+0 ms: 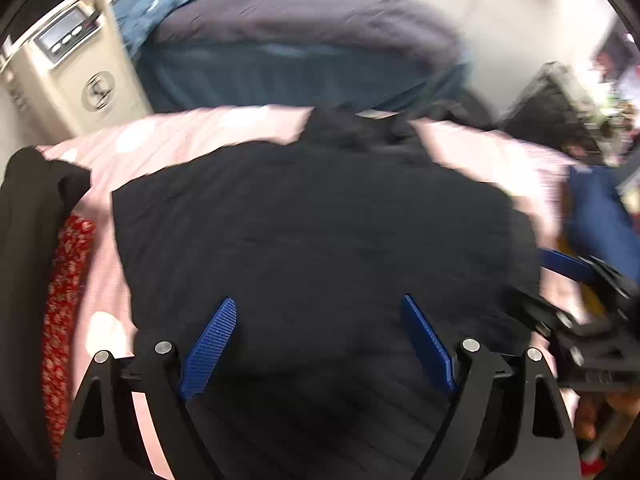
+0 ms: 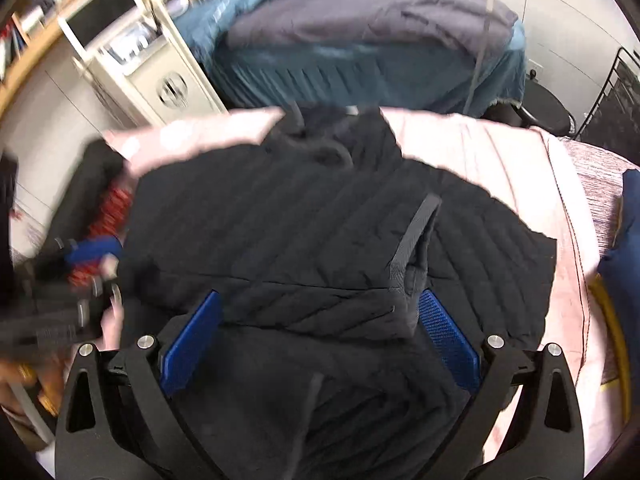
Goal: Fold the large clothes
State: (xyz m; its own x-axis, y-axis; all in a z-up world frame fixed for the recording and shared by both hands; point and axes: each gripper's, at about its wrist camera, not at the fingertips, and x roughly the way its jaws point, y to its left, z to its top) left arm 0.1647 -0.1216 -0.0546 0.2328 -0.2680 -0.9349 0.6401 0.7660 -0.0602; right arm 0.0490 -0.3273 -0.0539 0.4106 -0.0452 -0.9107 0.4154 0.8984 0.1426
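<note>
A black quilted jacket (image 1: 312, 232) (image 2: 280, 224) lies spread on a pink dotted bedspread (image 1: 168, 144) (image 2: 500, 160), collar at the far side. A sleeve is folded across its near part (image 2: 416, 240). My left gripper (image 1: 318, 302) hovers over the jacket's lower half, blue pads wide apart, nothing between them. My right gripper (image 2: 320, 295) stands over the near hem, jaws wide, with a fold of the sleeve bulging up against the right pad (image 2: 448, 340). Each gripper shows blurred at the edge of the other's view: the right gripper (image 1: 580, 280) and the left gripper (image 2: 80, 272).
A cream cabinet (image 1: 80, 72) (image 2: 160, 76) stands at the far left. Behind the bed is a couch heaped with grey and blue blankets (image 1: 300, 40) (image 2: 360, 28). A red patterned cloth (image 1: 64, 280) and a dark garment (image 1: 28, 220) lie at left, with a navy item (image 2: 628, 240) at right.
</note>
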